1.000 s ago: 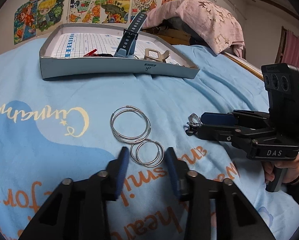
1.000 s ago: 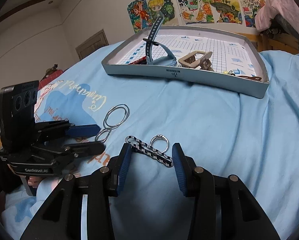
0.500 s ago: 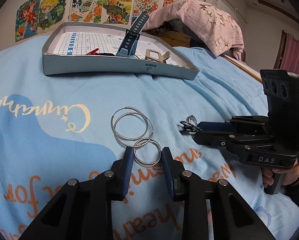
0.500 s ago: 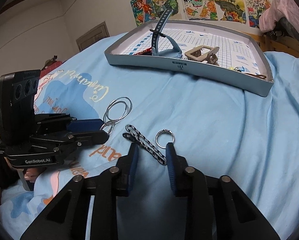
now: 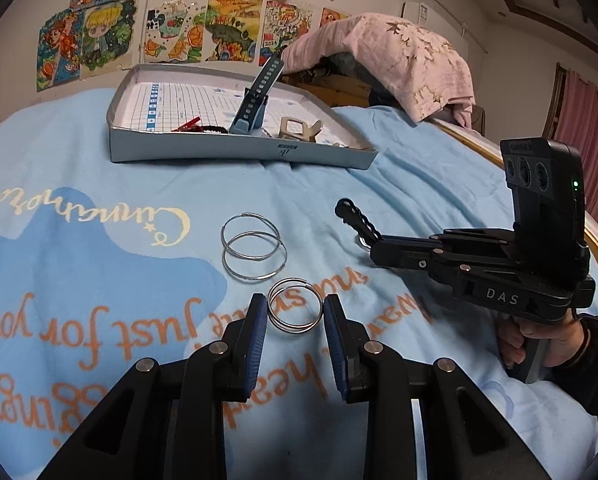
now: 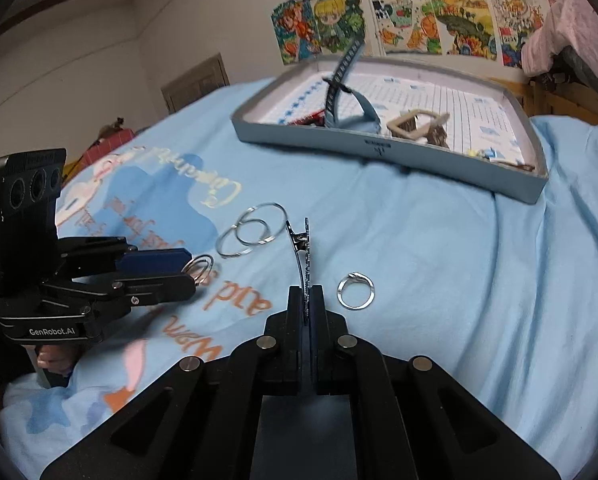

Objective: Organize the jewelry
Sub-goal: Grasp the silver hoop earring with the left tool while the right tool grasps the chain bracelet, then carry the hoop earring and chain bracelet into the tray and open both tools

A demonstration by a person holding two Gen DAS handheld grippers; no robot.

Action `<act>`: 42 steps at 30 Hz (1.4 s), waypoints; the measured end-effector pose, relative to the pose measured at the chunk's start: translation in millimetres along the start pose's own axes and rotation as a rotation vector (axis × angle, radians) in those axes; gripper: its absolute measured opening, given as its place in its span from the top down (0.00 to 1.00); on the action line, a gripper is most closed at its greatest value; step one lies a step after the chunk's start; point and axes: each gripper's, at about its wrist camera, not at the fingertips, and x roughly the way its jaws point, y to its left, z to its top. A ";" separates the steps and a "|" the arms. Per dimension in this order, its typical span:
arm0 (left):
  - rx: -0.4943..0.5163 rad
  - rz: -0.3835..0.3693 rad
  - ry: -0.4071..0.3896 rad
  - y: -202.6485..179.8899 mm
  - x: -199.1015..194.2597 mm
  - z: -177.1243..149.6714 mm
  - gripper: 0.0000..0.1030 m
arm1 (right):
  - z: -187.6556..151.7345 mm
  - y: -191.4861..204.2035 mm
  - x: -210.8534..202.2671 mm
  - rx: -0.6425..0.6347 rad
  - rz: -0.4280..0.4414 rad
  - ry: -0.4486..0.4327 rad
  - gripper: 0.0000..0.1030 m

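Observation:
My left gripper (image 5: 295,316) is open, its pads on either side of a pair of small silver hoops (image 5: 295,311) lying on the blue bedsheet. A pair of larger silver hoops (image 5: 253,246) lies just beyond. My right gripper (image 6: 307,294) is shut on a patterned hair clip (image 6: 303,254) and holds it edge-up above the sheet; the clip also shows in the left wrist view (image 5: 357,220). A silver ring (image 6: 355,291) lies on the sheet right of that gripper. The grey tray (image 5: 235,152) stands farther back.
The tray (image 6: 383,150) holds a blue watch strap (image 5: 257,92), a beige clip (image 5: 299,130), a red clip (image 5: 187,124) and small items. A pink cloth (image 5: 391,60) covers furniture behind the bed. Posters hang on the wall.
My right gripper closed on the hair clip and lifted it off the sheet, leaving the ring behind. My left gripper opened wider around the small hoops.

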 end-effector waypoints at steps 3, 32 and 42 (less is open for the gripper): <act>-0.014 0.011 -0.035 2.0 -8.5 0.7 0.73 | 1.8 -0.2 -5.2 0.006 0.004 -0.036 0.97; -0.144 0.223 -0.095 83.5 80.1 139.7 0.73 | 132.0 -47.9 79.6 0.063 -0.273 -0.099 0.97; -0.165 0.220 -0.066 85.1 88.2 138.2 0.73 | 129.5 -41.6 79.8 0.044 -0.263 -0.093 0.97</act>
